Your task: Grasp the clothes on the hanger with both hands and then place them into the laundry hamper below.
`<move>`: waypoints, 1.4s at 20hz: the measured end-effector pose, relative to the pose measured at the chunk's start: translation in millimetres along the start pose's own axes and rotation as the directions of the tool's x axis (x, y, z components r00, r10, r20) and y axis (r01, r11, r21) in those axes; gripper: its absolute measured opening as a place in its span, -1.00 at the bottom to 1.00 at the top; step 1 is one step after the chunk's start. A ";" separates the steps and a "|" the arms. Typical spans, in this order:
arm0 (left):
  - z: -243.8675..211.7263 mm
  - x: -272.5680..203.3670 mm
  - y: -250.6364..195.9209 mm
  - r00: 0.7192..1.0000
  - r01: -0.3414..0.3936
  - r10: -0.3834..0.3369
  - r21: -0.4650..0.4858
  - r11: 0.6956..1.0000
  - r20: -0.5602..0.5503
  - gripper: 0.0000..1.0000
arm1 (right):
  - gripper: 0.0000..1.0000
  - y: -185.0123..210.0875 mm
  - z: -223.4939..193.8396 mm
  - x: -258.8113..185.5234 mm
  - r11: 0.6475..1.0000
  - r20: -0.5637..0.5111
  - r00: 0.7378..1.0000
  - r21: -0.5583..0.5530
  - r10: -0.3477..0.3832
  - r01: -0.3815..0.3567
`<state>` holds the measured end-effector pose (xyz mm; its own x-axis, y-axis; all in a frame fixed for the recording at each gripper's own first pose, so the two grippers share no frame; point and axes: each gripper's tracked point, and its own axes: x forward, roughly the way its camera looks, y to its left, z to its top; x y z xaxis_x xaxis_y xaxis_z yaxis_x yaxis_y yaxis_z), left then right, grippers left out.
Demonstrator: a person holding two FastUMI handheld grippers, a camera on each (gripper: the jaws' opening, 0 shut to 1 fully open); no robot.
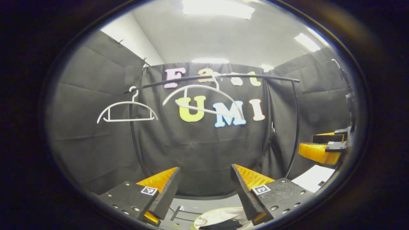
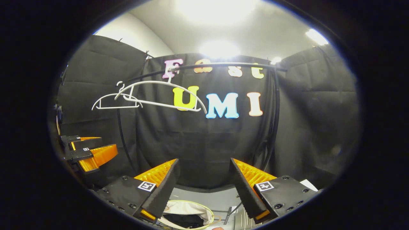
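Hamper (image 2: 188,215) sits half cut off below both grippers' wide, empty fingers (image 1: 163,191).

Open gap between left gripper (image 1: 204,187) fingers, nothing held in it. Same for right gripper (image 2: 204,185). Above and ahead of both finger pairs, the rail (image 1: 223,76) is crossed overhead, with two bare hangers (image 1: 127,110) (image 1: 204,100) hung from it. Rail posts (image 1: 295,127) are seen to either side of the fingers. Below the fingertips, the hamper (image 2: 188,214) mouth is open, dark cloth (image 2: 187,220) already inside. Other gripper is seen well off to the side.
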<state>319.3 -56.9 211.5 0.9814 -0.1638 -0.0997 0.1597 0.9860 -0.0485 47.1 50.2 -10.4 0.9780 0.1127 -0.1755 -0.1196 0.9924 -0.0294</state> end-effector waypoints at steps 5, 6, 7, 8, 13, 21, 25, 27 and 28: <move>35.3 -41.3 -4.0 0.999 -0.030 0.030 -0.001 1.000 0.042 0.83 | 0.90 -21.8 27.1 -33.1 1.000 0.081 0.997 0.017 -0.005 0.004; 42.8 -51.1 -5.6 0.998 -0.037 0.037 0.006 0.999 0.054 0.83 | 0.89 -28.7 30.9 -39.5 1.000 0.094 0.995 0.023 -0.013 0.011; 49.8 -58.8 -5.5 0.997 -0.047 0.046 0.014 0.999 0.063 0.83 | 0.89 -32.2 32.8 -46.4 0.999 0.104 0.994 0.031 -0.017 0.014; 56.0 -65.3 -4.4 0.996 -0.058 0.057 0.023 0.998 0.073 0.83 | 0.89 -35.7 33.2 -53.4 0.999 0.110 0.994 0.040 -0.022 0.018; 75.2 -101.6 0.7 0.991 -0.091 0.087 0.030 0.995 0.100 0.83 | 0.89 -61.4 53.5 -89.0 0.997 0.164 0.984 0.034 -0.067 0.062; 91.4 -118.7 4.7 0.983 -0.130 0.125 0.027 0.991 0.137 0.83 | 0.94 -72.9 56.9 -96.1 0.996 0.177 0.980 0.051 -0.086 0.078; 89.0 -114.1 5.4 0.983 -0.128 0.124 0.019 0.992 0.134 0.83 | 0.90 -71.0 47.8 -90.6 0.997 0.149 0.986 0.045 -0.075 0.069; 91.6 -112.0 7.0 0.982 -0.135 0.130 0.029 0.990 0.140 0.83 | 0.94 -71.7 50.3 -89.2 0.996 0.150 0.986 0.049 -0.078 0.071; 91.3 -111.2 7.2 0.981 -0.137 0.131 0.031 0.990 0.143 0.83 | 0.90 -72.5 50.3 -89.0 0.996 0.153 0.985 0.050 -0.081 0.075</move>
<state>221.0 -28.7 313.0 0.9989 -0.0271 0.0382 0.0272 0.9996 -0.0034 -22.6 -29.2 56.8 0.9991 0.0379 -0.0204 -0.0377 0.9993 0.0068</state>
